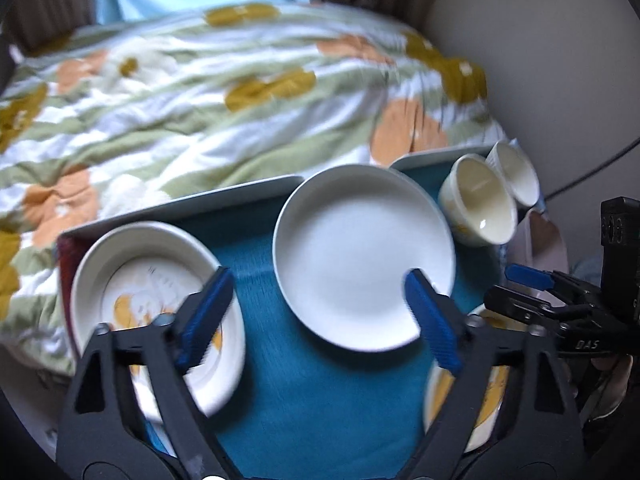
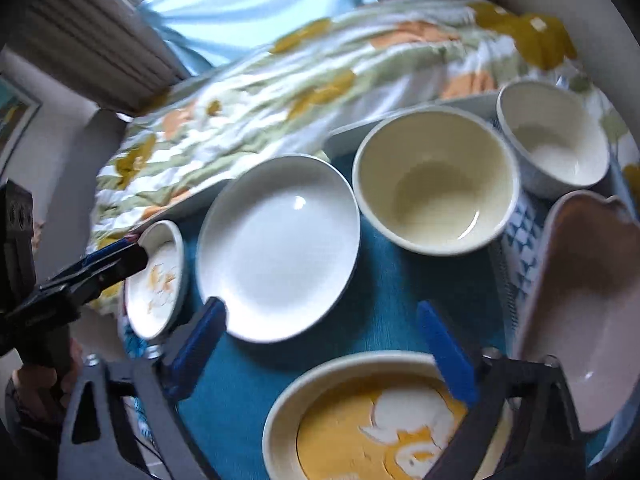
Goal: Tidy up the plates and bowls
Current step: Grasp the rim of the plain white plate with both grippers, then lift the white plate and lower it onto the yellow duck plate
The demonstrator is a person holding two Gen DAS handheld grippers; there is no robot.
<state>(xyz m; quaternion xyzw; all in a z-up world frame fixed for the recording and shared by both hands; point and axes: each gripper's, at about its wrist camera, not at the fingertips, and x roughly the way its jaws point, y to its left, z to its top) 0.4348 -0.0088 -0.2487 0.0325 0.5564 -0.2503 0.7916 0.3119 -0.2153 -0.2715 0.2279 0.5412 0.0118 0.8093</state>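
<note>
While both my grippers, left (image 1: pixel 318 314) and right (image 2: pixel 320 350), hang released, the white plate (image 1: pixel 360 256) lies between the duck plates (image 1: pixel 156 304) on the teal cloth (image 1: pixel 320 400); I should pinch its near rim squarely.

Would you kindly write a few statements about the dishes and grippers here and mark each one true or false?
1. The plain white plate lies empty on the teal cloth. True.
2. The left gripper is shut on a plate. False: its jaws stand open, holding nothing.
3. The cream bowl holds soup. False: it is empty.
4. The plate with the yellow print lies nearest the right gripper. True.
5. The right gripper is open. True.
</note>
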